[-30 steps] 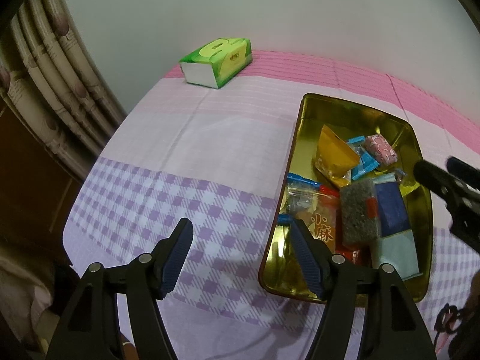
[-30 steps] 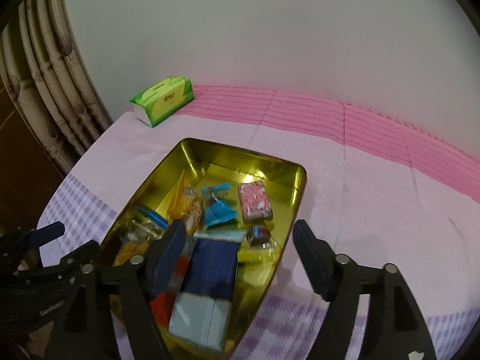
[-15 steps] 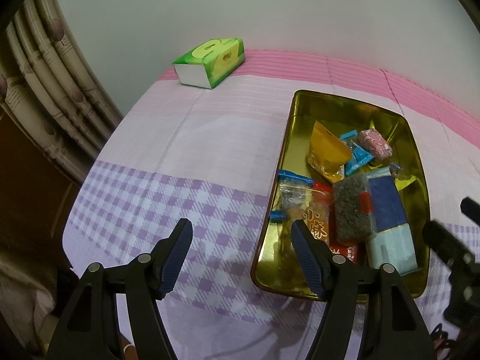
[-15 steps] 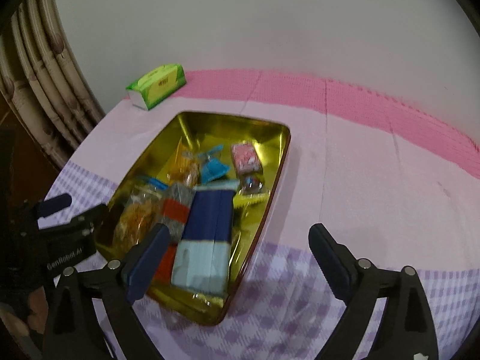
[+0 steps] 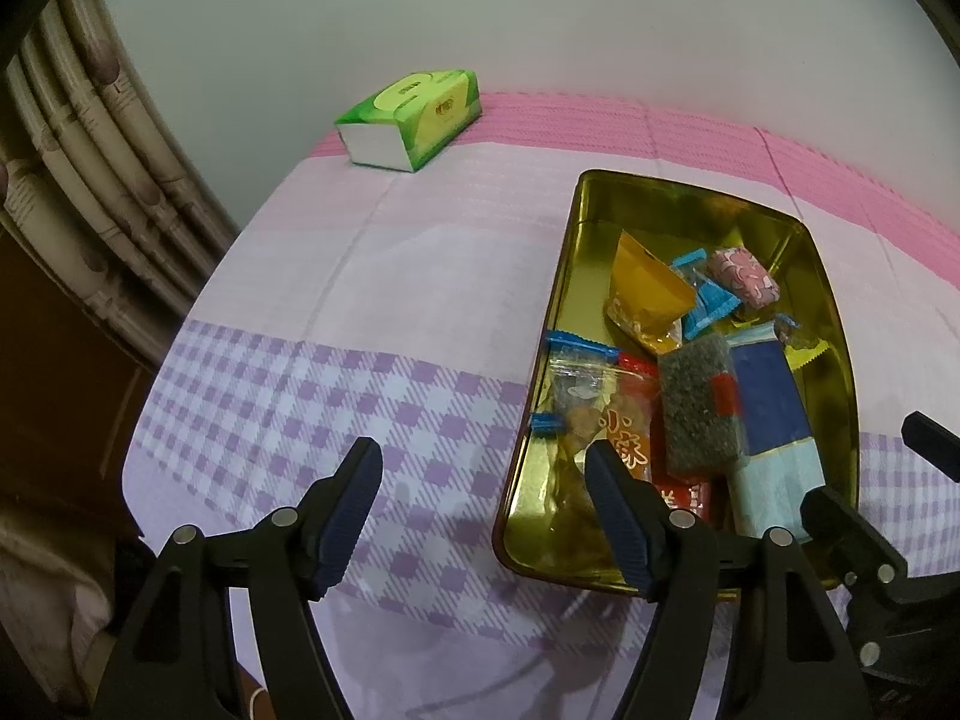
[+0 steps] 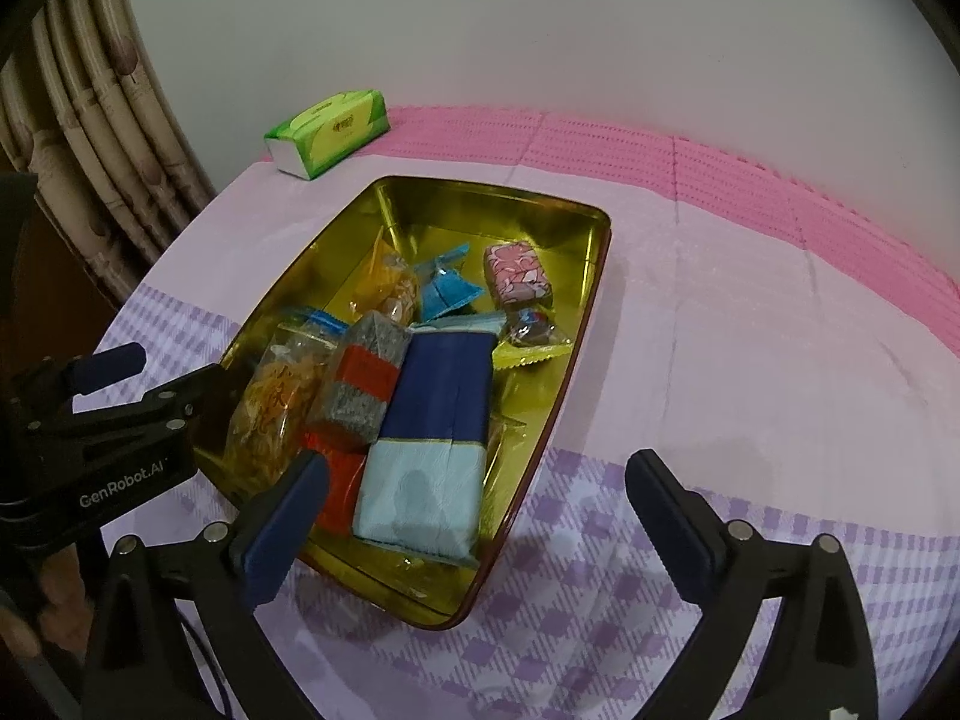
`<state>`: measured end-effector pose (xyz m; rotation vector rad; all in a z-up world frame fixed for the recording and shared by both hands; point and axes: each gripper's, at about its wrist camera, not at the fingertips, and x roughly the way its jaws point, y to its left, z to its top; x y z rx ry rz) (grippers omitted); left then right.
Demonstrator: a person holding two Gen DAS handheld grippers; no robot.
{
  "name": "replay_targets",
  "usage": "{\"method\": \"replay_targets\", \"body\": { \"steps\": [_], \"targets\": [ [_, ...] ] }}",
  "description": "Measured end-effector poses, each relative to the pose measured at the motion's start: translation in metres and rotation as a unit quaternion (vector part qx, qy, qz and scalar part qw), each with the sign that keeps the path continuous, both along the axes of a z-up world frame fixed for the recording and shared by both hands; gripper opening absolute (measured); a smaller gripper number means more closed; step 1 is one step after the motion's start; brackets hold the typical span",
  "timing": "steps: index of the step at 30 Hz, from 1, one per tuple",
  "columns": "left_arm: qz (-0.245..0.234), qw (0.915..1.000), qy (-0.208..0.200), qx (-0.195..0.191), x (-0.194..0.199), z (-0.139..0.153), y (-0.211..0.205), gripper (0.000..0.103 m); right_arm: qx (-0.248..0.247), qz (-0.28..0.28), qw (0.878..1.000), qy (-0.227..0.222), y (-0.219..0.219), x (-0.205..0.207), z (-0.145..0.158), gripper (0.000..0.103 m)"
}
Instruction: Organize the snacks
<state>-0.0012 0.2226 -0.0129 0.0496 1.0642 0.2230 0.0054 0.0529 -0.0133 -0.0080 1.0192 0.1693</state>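
A gold tin (image 5: 564, 276) (image 6: 600, 276) lies on the checked cloth with several snacks inside. Among them are a navy and pale blue pack (image 5: 771, 402) (image 6: 438, 396), a grey bar with a red band (image 5: 699, 402) (image 6: 360, 384), an orange pouch (image 5: 645, 294) and a pink packet (image 5: 741, 276) (image 6: 516, 273). My left gripper (image 5: 483, 456) (image 6: 174, 372) hovers at the tin's near left corner, its jaws opening slightly and holding nothing. My right gripper (image 6: 480, 462) (image 5: 867, 462) hangs over the tin's near end, jaws opening wide and gripping nothing.
A green tissue box (image 5: 414, 120) (image 6: 330, 132) sits at the far left of the table, near the wall. A patterned curtain (image 5: 90, 168) hangs past the table's left edge. Bare cloth lies left and right of the tin.
My right gripper's jaws have spread much wider and it has drawn back from over the snacks toward the tin's near end. The left gripper has stayed almost still.
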Motion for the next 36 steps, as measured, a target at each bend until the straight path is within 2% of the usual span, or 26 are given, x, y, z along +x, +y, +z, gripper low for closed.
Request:
{"method": "replay_targets", "body": {
  "steps": [36],
  "targets": [
    [-0.007, 1.0000, 0.005, 0.005, -0.0004, -0.0023, -0.0039, 0.071, 0.000, 0.010, 1.000, 0.017, 0.0068, -0.0023, -0.0070, 0.099]
  ]
}}
